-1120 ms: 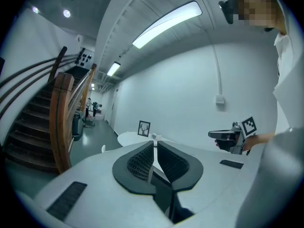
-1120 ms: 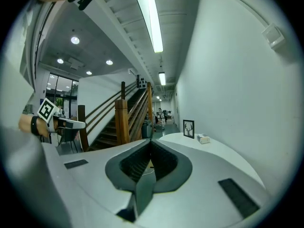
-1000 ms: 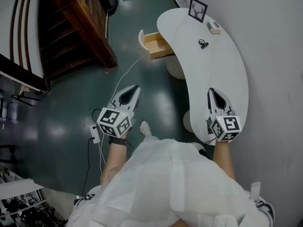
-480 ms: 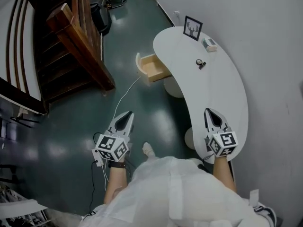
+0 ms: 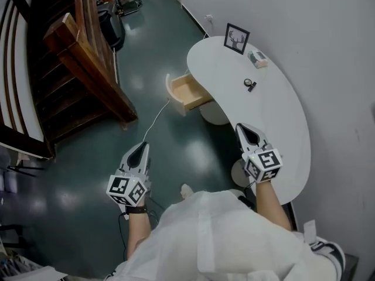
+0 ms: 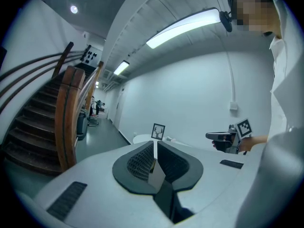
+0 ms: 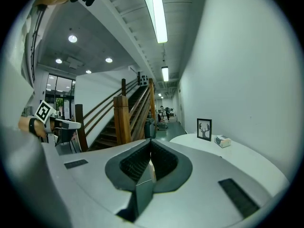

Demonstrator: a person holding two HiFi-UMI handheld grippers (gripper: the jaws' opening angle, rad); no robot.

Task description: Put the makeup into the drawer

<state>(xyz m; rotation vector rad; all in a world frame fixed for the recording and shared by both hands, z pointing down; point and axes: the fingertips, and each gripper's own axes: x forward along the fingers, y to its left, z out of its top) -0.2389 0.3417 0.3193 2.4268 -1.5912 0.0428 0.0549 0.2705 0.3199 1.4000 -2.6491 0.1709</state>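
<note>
The makeup (image 5: 251, 85), a small dark item, lies on the white curved table (image 5: 281, 116), far ahead of both grippers. An open wooden drawer (image 5: 187, 92) sticks out from the table's left side and looks empty. My right gripper (image 5: 241, 127) hovers over the table's near left edge, shut with nothing in it; in the right gripper view (image 7: 151, 144) its jaws meet. My left gripper (image 5: 142, 148) hangs over the dark floor, left of the table and short of the drawer. It is also shut and empty, as the left gripper view (image 6: 155, 144) shows.
A framed deer picture (image 5: 236, 38) and a small box (image 5: 258, 58) stand at the table's far end by the white wall. A wooden staircase (image 5: 88, 69) rises at the left. A white cable (image 5: 155, 119) runs across the green floor (image 5: 88, 157).
Both grippers sit lower in the head view than before. The right one has shifted left to the table's edge and is nearer the makeup. Drawer and table also appear lower in view.
</note>
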